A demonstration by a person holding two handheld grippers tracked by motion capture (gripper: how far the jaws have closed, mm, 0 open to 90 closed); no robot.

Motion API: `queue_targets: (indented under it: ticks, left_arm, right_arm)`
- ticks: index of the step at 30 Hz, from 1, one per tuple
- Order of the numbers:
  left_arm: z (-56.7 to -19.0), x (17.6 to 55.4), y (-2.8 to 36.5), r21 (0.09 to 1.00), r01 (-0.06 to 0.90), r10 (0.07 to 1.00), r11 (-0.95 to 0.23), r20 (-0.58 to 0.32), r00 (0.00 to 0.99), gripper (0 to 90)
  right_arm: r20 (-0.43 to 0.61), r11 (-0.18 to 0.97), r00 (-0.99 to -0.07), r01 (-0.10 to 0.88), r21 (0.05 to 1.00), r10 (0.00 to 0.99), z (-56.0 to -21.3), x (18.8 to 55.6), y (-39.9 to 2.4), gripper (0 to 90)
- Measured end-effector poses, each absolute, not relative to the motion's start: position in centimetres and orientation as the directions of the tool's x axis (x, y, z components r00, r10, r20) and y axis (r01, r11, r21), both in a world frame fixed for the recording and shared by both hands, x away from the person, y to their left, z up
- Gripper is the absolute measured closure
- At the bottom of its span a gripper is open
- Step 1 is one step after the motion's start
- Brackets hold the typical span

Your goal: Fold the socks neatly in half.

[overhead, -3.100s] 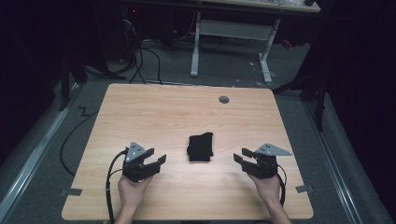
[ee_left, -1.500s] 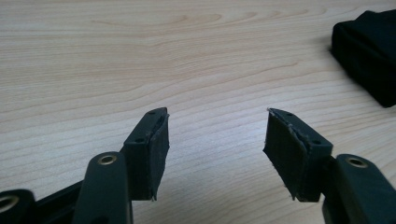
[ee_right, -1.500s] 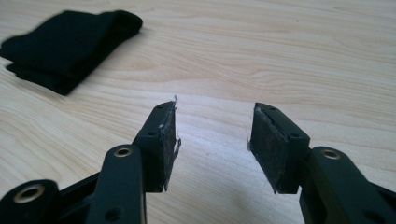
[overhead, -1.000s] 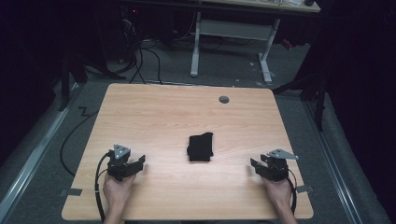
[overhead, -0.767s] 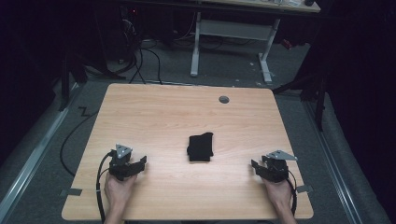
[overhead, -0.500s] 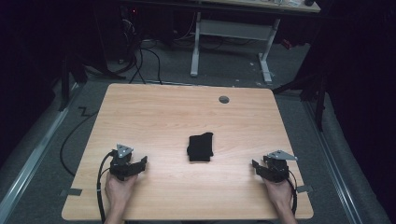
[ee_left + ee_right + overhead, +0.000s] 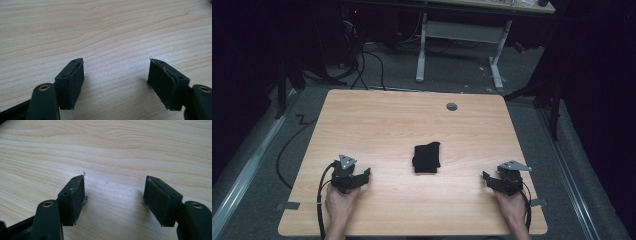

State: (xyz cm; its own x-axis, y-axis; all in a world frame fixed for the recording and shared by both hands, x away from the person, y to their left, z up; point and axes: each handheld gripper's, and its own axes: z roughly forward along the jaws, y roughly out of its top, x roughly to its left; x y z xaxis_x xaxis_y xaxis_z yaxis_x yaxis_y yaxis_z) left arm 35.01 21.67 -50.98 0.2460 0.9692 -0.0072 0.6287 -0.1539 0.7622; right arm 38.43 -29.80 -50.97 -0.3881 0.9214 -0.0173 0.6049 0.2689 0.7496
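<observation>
A small black folded cloth (image 7: 427,157) lies in the middle of the wooden table (image 7: 412,120), and nothing touches it. My left gripper (image 7: 363,176) rests low at the near left, well to the left of the cloth, its jaws pointing toward it. In the left gripper view the left gripper (image 7: 116,72) stands open over bare wood. My right gripper (image 7: 488,181) sits at the near right, also apart from the cloth. The right gripper (image 7: 115,190) is open with only wood between its pads (image 7: 75,200). Both pairs of jaws have just been opening with nothing between them.
A round grey grommet (image 7: 452,106) sits near the table's far edge. Beyond the table stand the white legs of another desk (image 7: 422,50), with cables (image 7: 362,60) on the dark floor. A black cable (image 7: 319,200) trails from the left gripper.
Since the earliest frame both hands have drawn back from the cloth toward the near corners of the table. The cloth has not moved. Over the last second the hands have hardly shifted.
</observation>
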Motion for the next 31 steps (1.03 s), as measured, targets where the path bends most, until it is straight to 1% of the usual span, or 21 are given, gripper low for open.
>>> queue_targets:
  ticks: [7,17,31]
  left_arm:
    - [-51.0,35.0,21.61,0.761,0.629,0.969,-0.16,-0.001,0.248,28.6]
    - [-51.02,34.96,21.51,0.757,0.632,0.966,-0.167,-0.001,0.257,24.8]
    - [-51.02,34.96,21.54,0.758,0.631,0.966,-0.165,-0.004,0.257,24.6]
  right_arm:
    - [-0.017,0.266,-0.383,0.608,0.748,0.924,-50.98,38.37,-29.82,31.7]
    - [-0.014,0.264,-0.383,0.609,0.748,0.924,-50.99,38.3,-29.79,31.9]
    - [-0.014,0.264,-0.383,0.609,0.748,0.924,-50.99,38.29,-29.79,31.9]
